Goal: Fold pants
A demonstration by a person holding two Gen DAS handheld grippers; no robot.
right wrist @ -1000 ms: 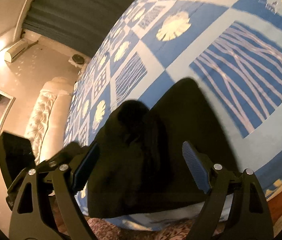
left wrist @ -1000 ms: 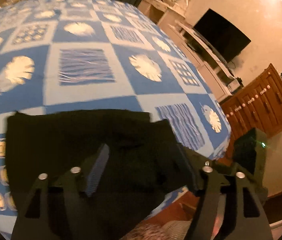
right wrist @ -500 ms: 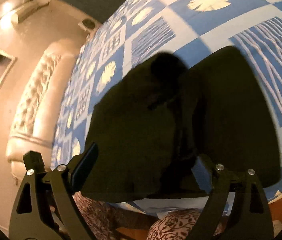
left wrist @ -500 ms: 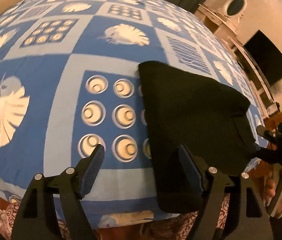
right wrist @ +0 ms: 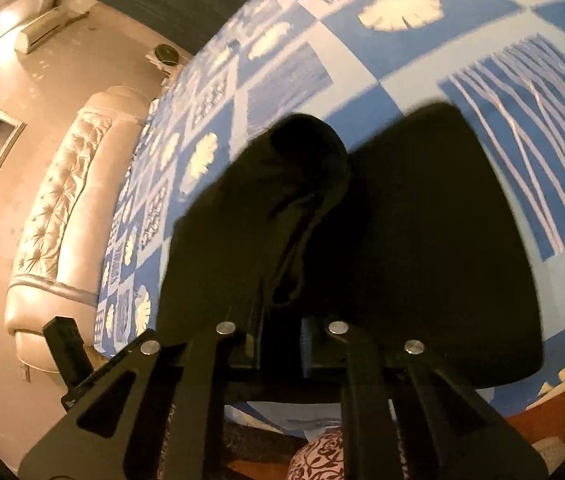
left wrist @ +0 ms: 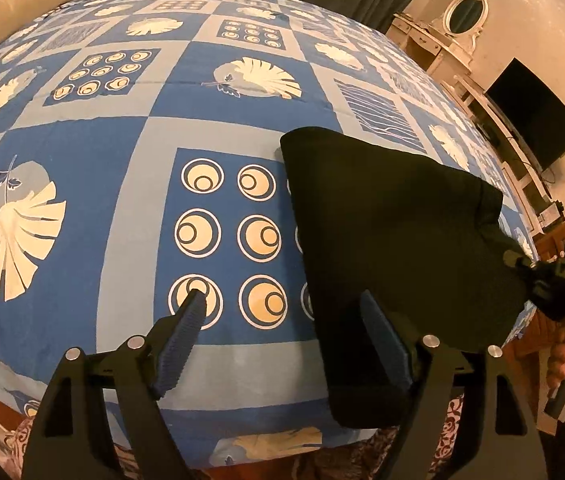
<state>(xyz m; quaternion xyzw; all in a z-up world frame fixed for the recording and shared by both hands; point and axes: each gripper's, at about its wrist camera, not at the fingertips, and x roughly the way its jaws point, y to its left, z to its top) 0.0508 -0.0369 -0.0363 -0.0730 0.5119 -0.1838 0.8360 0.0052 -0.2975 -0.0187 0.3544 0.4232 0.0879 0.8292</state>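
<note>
The black pants (left wrist: 394,248) lie folded in a compact block near the front edge of the bed. My left gripper (left wrist: 282,320) is open and empty, its right finger over the pants' left edge and its left finger over the bedspread. In the right wrist view the pants (right wrist: 422,240) fill the middle, with a raised fold of cloth at the near edge. My right gripper (right wrist: 282,312) is shut on that fold. The right gripper also shows in the left wrist view (left wrist: 522,264) at the pants' right corner.
The bed carries a blue and white patterned bedspread (left wrist: 122,160). A padded headboard (right wrist: 54,220) is at the left in the right wrist view. A TV (left wrist: 534,116) and white cabinets (left wrist: 458,76) stand past the bed's right side. The bed's front edge (left wrist: 242,432) is close below the grippers.
My left gripper has swung left off the pants and now hovers at their left edge, open. My right gripper has closed on the near fold of the pants.
</note>
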